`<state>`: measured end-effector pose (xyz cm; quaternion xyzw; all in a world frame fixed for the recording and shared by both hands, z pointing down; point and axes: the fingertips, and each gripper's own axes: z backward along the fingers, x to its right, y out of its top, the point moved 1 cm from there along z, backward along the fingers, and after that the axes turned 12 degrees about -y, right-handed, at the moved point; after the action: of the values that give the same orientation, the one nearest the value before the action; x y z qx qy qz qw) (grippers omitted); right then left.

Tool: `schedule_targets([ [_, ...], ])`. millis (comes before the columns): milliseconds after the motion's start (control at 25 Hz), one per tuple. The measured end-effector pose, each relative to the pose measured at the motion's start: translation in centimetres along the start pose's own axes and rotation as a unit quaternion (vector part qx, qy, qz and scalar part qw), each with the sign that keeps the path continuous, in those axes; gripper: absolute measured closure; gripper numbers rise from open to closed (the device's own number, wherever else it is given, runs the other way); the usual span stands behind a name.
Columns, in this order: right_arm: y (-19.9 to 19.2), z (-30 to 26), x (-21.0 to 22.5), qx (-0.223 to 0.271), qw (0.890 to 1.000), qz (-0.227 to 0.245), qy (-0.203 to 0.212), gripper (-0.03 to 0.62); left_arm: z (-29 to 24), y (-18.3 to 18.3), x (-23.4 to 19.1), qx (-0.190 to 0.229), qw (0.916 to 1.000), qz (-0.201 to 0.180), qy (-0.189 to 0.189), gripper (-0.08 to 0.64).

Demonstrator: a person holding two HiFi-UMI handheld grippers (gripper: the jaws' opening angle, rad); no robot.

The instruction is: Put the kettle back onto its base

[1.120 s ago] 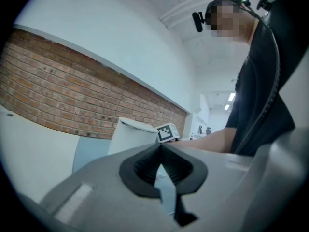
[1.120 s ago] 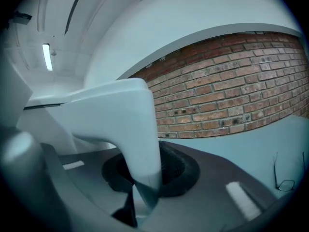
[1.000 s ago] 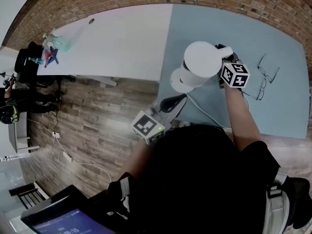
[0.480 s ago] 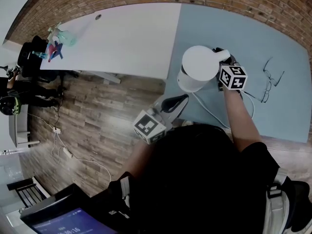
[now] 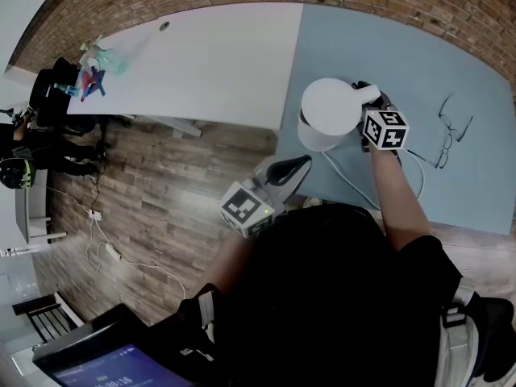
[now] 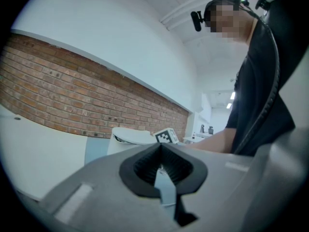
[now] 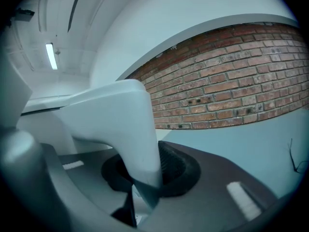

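Note:
A white kettle (image 5: 329, 111) stands upright on the blue-grey table (image 5: 403, 47). Its base is hidden beneath it, and only the white cord (image 5: 347, 180) trails out toward me. My right gripper (image 5: 368, 107) is at the kettle's right side, shut on the white handle (image 7: 126, 129), which fills the gap between the black pads (image 7: 176, 166). My left gripper (image 5: 282, 170) hovers off the table's near left corner, shut with nothing in it. In the left gripper view the kettle (image 6: 128, 138) lies ahead, beyond the closed left gripper (image 6: 161, 170).
A pair of glasses (image 5: 447, 131) lies on the blue-grey table to the right of the kettle. A white table (image 5: 218, 63) adjoins on the left, with bottles (image 5: 93, 71) at its far end. A brick wall (image 5: 403, 2) runs behind. Wooden floor (image 5: 161, 208) lies to the left.
The kettle, held by my right gripper, has shifted left and down over its base. The base, which showed at the kettle's lower left a second ago, is now covered.

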<state>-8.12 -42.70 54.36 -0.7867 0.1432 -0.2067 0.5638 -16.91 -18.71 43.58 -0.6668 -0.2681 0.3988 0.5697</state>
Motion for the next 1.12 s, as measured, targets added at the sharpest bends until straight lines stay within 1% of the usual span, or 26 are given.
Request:
schedule_targets([
  [320,-0.55,0.07,0.21,-0.007,1.000,0.000,-0.001,0.515,-0.51,0.17,0.08,0.010,0.9999,0.005,-0.011,0.555],
  [480,-0.68,-0.28,-0.02,-0.009,1.000,0.004,0.001,0.514,-0.36,0.26,-0.30,0.005,0.9999,0.001,-0.009,0.556],
  [640,-0.82,-0.31,-0.09,-0.010,1.000,0.004,0.001,0.514,0.03,0.05,-0.70,0.013,0.9999,-0.007,0.000,0.555],
  [800,-0.71,-0.29,-0.03,-0.008,1.000,0.004,0.000,0.514,-0.26,0.18,-0.33,0.004,0.9999,0.004,-0.009,0.555],
  [1120,-0.71,-0.56,0.31,-0.007,1.000,0.006,-0.004,0.512,-0.37,0.15,-0.41,0.003,1.0000,0.000,-0.008,0.555],
])
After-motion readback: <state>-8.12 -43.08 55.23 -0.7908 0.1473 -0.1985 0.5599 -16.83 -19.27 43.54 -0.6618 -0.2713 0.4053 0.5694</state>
